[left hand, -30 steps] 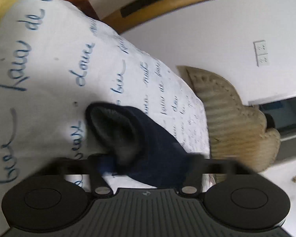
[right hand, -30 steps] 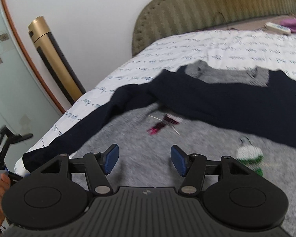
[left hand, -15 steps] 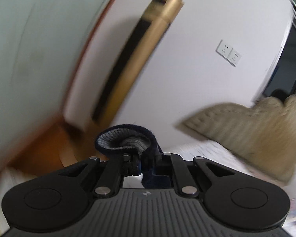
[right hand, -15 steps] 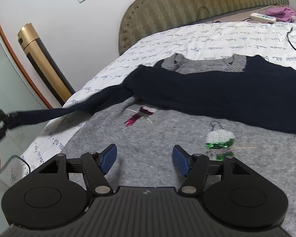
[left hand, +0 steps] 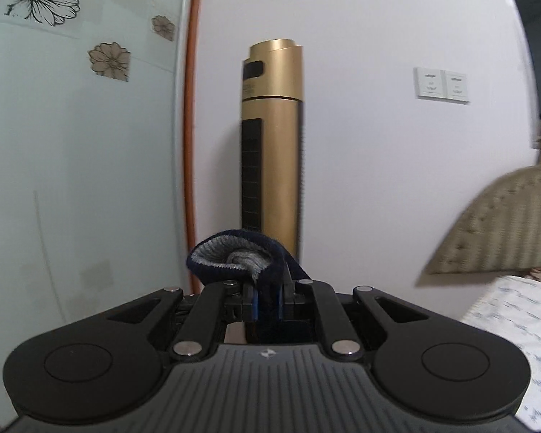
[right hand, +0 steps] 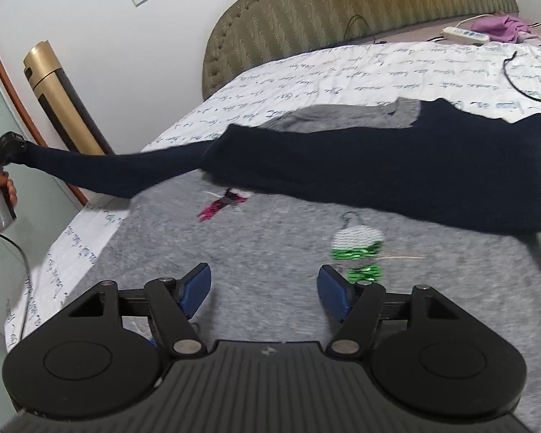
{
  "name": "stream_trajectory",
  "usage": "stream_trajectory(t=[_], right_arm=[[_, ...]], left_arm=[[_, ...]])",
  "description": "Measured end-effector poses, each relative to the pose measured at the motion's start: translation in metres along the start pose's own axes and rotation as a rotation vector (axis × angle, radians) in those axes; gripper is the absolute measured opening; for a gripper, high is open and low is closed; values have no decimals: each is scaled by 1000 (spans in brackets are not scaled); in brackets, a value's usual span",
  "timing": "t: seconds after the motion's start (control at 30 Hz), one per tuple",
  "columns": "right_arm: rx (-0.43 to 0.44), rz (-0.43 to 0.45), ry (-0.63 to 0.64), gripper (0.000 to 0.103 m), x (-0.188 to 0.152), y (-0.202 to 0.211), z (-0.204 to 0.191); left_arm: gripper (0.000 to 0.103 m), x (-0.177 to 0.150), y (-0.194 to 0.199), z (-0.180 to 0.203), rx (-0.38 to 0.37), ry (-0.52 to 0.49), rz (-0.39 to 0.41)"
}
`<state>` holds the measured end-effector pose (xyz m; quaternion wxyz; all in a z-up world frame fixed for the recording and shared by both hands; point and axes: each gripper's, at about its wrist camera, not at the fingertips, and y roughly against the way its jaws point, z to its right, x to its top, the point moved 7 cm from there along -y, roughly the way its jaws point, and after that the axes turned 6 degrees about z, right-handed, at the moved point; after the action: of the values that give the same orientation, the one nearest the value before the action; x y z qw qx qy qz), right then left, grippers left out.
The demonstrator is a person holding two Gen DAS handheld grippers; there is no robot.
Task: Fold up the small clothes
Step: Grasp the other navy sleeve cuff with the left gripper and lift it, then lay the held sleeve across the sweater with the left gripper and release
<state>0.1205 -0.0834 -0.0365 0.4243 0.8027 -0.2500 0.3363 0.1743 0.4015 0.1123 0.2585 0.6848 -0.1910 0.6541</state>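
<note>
A small sweater lies on the bed, its grey front [right hand: 277,252] with sequin patches toward me and its navy upper part [right hand: 396,169] behind. My left gripper [left hand: 267,301] is shut on the navy sleeve cuff [left hand: 234,258], which shows a grey lining. In the right wrist view the left gripper [right hand: 3,151] holds the sleeve [right hand: 126,169] stretched out to the left, off the bed's edge. My right gripper [right hand: 263,288] is open and empty, just above the grey front.
The bed has a white sheet with blue writing [right hand: 342,79] and an olive padded headboard [right hand: 342,3]. A gold tower fan [left hand: 272,144] stands by the wall at the left. A power strip [right hand: 465,34] and purple cloth [right hand: 501,27] lie at the far right.
My left gripper closed on the sleeve cuff, lifted it and pulled the sleeve out straight to the left, turning to face the wall. The right gripper stayed open and shifted slightly over the grey front.
</note>
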Motion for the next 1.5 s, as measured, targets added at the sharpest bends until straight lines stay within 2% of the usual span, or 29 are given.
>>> stream_trajectory(t=[0.07,0.17,0.27,0.47,0.6,0.83,0.97,1.07,1.1,1.13,1.2,1.27,1.33,1.4,1.5], right_arm=[[4,12,-26,72,1,2,9],[42,32,-92,72,2,2,20],[68,58,-128,72,6,4,28],[16,104,-90,73,13,12,36],[13,146,-153,73,14,14,53],[-6,179,-219,72,11,14,73],[-5,180,-236,72,10,12,77],[-13,177,-224,72,10,11,76],[-17,174,-222,72,10,11,75],[-20,172,-218,72,11,12,75],[-31,165,-197,73,12,14,73],[-42,159,-173,73,16,15,71],[-49,152,-163,73,21,13,70],[-42,151,-166,74,30,9,68],[13,136,-176,74,46,-6,61]], left_arm=[[9,-1,-1,8,-3,-20,-22],[9,-2,18,39,-82,-77,16],[9,-5,51,80,-208,-153,46],[10,-19,122,158,-484,-214,56],[10,-41,172,202,-646,-275,51],[10,-95,241,255,-890,-328,-63],[12,-137,269,283,-1041,-387,-220],[34,-170,278,295,-1118,-445,-361],[52,-177,281,295,-1121,-461,-381],[72,-180,283,293,-1121,-473,-382],[87,-175,286,283,-1121,-480,-324],[88,-166,295,267,-1142,-494,-247],[88,-161,300,251,-1140,-499,-215],[88,-158,299,236,-1122,-495,-209],[88,-164,297,213,-1110,-484,-237]])
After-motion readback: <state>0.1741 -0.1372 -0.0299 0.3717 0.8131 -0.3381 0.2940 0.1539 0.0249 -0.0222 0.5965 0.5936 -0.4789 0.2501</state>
